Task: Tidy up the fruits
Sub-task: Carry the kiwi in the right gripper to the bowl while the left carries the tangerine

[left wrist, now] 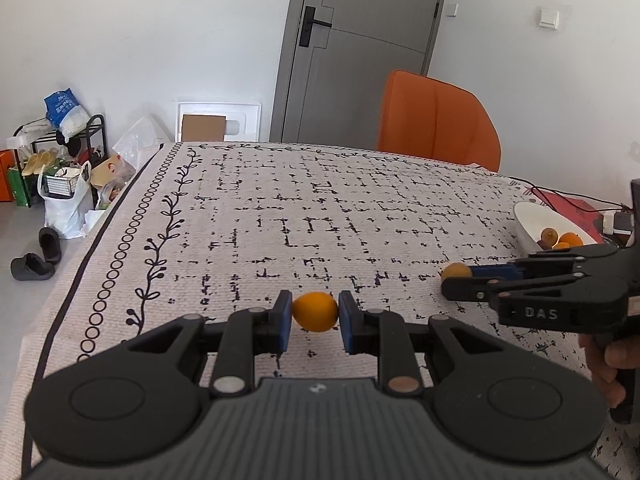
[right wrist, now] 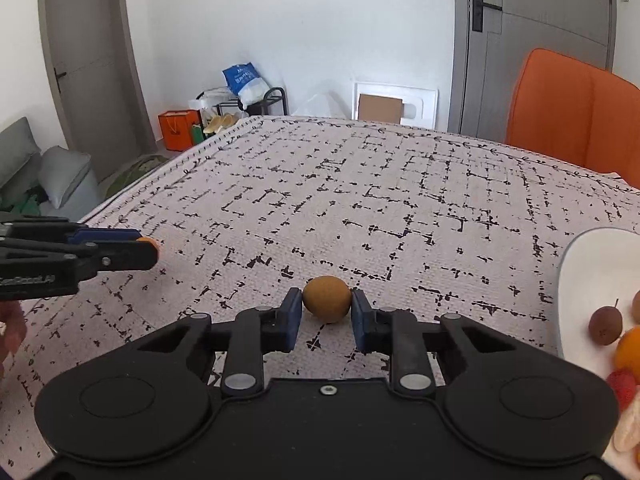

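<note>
Left hand-held gripper [left wrist: 315, 314] pinches a small round orange fruit [left wrist: 315, 312] just above the patterned cloth tabletop [left wrist: 304, 216]. Right hand-held gripper [right wrist: 327, 309] clasps a round brown fruit [right wrist: 327, 299] resting on the cloth, near the white bowl [right wrist: 580, 276].

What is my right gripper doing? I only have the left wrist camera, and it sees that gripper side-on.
Observer: From the right wrist view, the right gripper has both blue pads against a round brown fruit, which seems to rest on the tablecloth.
Operator: What's in the bowl besides the few orange and brown fruits I see?
Observer: The white bowl also holds a red bumpy fruit and pale peeled segments.
Operator: Anything past the table's left side?
Observer: A grey sofa stands there, outside your view.
</note>
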`<move>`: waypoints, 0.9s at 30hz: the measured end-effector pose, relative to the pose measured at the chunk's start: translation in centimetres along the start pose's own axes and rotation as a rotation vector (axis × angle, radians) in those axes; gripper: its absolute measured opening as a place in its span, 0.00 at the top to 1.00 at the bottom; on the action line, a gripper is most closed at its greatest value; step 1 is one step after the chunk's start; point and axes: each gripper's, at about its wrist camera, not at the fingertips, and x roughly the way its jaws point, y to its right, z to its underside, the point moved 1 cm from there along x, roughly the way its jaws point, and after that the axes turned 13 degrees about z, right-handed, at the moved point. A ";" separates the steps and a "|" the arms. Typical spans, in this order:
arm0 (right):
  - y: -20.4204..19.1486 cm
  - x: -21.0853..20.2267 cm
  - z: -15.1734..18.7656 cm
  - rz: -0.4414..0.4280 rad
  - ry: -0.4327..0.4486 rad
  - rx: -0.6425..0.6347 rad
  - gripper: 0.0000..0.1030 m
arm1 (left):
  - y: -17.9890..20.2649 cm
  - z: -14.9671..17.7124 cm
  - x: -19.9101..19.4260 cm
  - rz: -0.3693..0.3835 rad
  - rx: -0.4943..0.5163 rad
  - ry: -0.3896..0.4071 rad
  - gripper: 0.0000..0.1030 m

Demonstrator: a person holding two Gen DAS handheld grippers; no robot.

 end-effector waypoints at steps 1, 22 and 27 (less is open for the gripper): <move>0.2 -0.3 0.1 0.000 0.005 0.004 0.76 | 0.2 0.0 0.1 0.002 0.001 0.000 0.77; 5.1 -5.8 0.5 0.057 0.110 0.076 0.76 | 6.9 -1.8 1.9 0.089 0.106 0.009 0.78; 6.4 -6.7 0.7 0.076 0.125 0.095 0.76 | 8.3 -2.2 2.4 0.105 0.129 0.010 0.78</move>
